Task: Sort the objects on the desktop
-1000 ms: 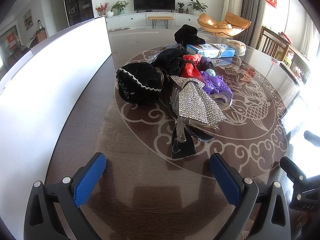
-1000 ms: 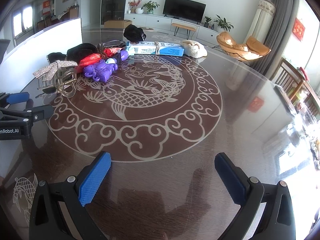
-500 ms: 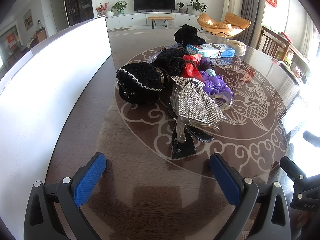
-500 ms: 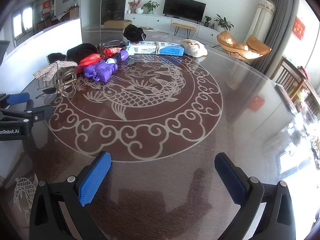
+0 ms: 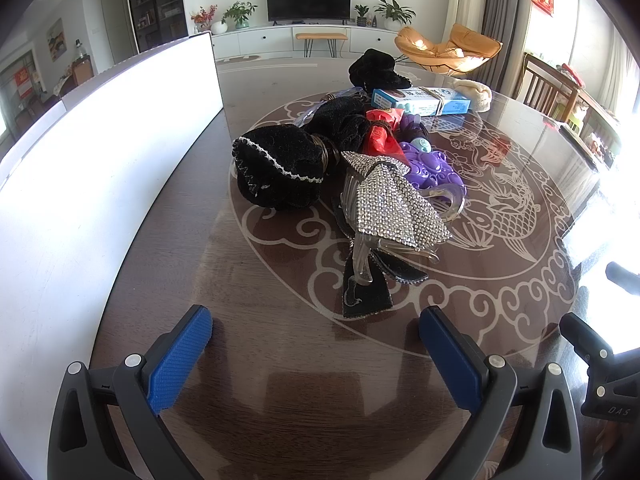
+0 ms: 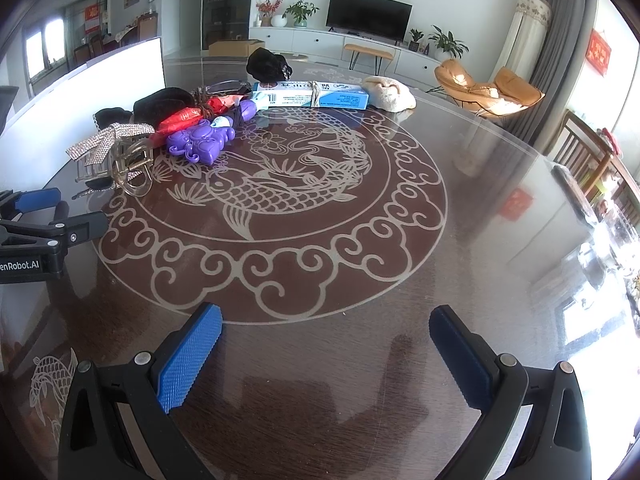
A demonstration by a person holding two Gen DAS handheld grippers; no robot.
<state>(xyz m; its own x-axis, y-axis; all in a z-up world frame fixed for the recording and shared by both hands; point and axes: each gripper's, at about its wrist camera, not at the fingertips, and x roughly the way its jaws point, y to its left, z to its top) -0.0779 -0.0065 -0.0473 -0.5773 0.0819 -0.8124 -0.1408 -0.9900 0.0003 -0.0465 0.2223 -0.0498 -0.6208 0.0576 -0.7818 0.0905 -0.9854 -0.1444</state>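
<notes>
Both the left tool [image 5: 315,330] and the right tool [image 6: 325,330] were held wide and empty over the glossy bench [image 6: 500,216], and snagging of neighbours was judged likely if the rhinestone bow clip [image 5: 394,204], tangled in the heaped pile at the bench's left side, were pulled.

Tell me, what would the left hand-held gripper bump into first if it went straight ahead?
Probably the black strip lying flat ahead of the open left hand-held gripper, then the sparkly bow on its clear clip just behind. If it moved above the table, it might pass over the strip; depth is hard to judge.
</notes>
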